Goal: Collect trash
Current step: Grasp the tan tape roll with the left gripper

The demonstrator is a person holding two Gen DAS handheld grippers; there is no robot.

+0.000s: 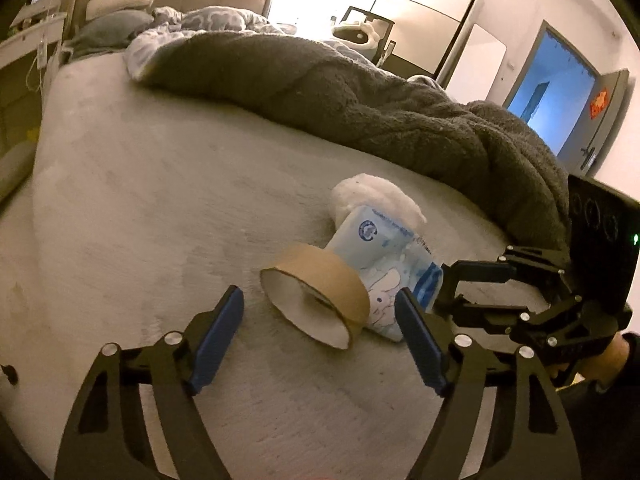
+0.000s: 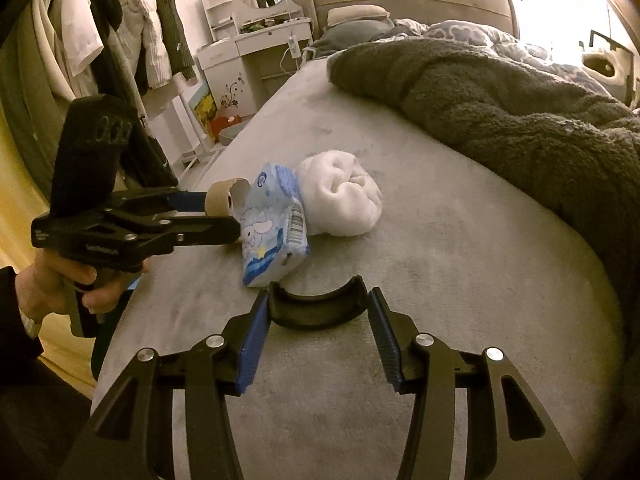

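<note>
A brown cardboard tape core (image 1: 316,294) lies on the grey bed sheet (image 1: 140,220), leaning on a blue and white tissue pack (image 1: 384,256). A crumpled white tissue wad (image 1: 376,196) sits behind the pack. My left gripper (image 1: 320,336) is open, its blue pads on either side of the core without touching it. My right gripper (image 2: 318,336) is shut on a black curved plastic piece (image 2: 316,310), held just in front of the tissue pack (image 2: 272,232). The wad (image 2: 340,196) and core (image 2: 224,196) also show in the right wrist view.
A dark grey fleece blanket (image 1: 360,92) is heaped across the far side of the bed. A white dressing table (image 2: 256,40) and hanging clothes (image 2: 120,32) stand left of the bed. A door (image 1: 556,92) is open at the right.
</note>
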